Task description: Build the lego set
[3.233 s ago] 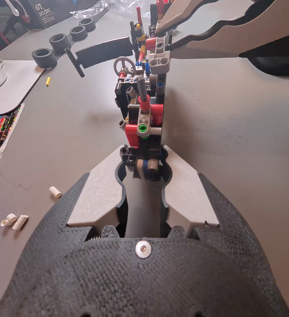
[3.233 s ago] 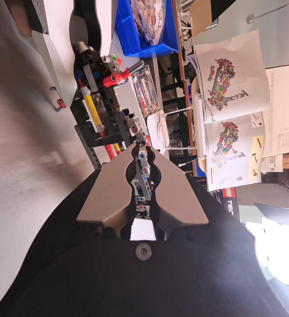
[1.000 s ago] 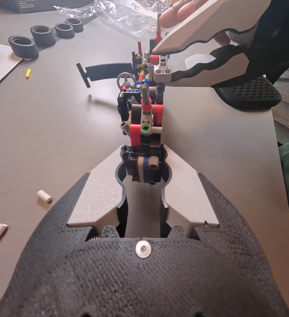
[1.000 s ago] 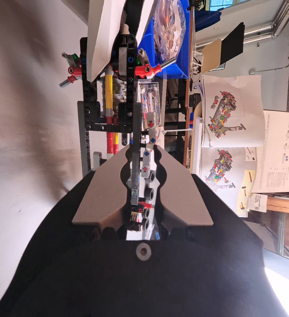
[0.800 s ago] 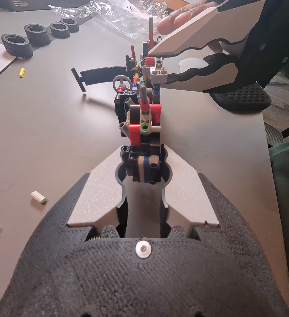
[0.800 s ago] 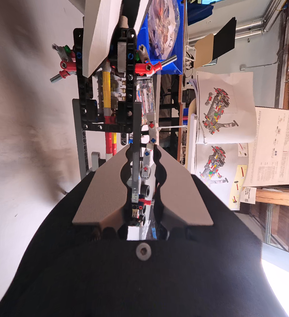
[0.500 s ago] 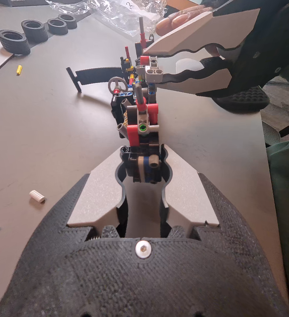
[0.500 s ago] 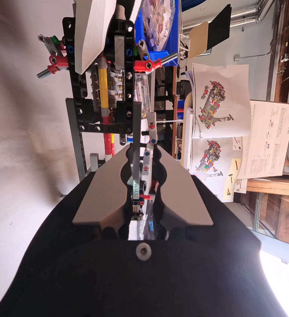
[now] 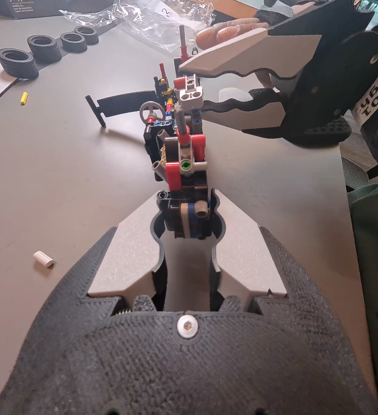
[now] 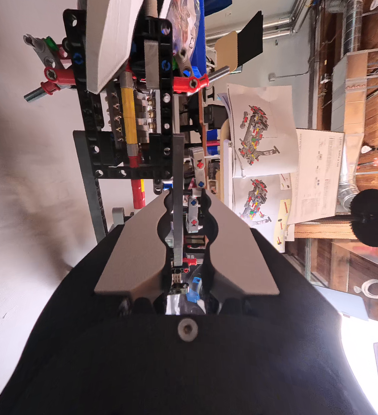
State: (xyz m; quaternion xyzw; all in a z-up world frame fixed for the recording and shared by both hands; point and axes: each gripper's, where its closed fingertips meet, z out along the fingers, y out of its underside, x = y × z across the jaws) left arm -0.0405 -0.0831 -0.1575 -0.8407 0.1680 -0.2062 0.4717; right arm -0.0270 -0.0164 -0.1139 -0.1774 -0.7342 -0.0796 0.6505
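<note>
The partly built lego model (image 9: pixel 184 157), a black and grey beam frame with red, yellow and blue parts, is held lengthwise between both grippers, seemingly a little above the grey table (image 9: pixel 60 168). My left gripper (image 9: pixel 186 215) is shut on its near end. My right gripper (image 9: pixel 192 86) comes in from the upper right, a hand behind it, and is shut on the far end by a light grey connector (image 9: pixel 190 95). In the right wrist view the right gripper (image 10: pixel 186 195) clamps a grey beam (image 10: pixel 178 202) of the model (image 10: pixel 127 125). One of the left gripper's fingers (image 10: pixel 109 45) shows at the top.
Several black tyres (image 9: pixel 17 61) stand at the far left. Clear plastic bags (image 9: pixel 156 20) lie at the back. A small white tube (image 9: pixel 43 258) and a yellow pin (image 9: pixel 23 97) lie loose. The table's right edge (image 9: pixel 343 161) is close. The open instruction booklet (image 10: pixel 262 134) and a black gear (image 10: pixel 373 216) show in the right wrist view. About 9 cm separates my left fingertips from my right.
Both grippers have kept their hold while the model swung toward the table's right edge. The right gripper has come in line with the model's length and sits further onto its end.
</note>
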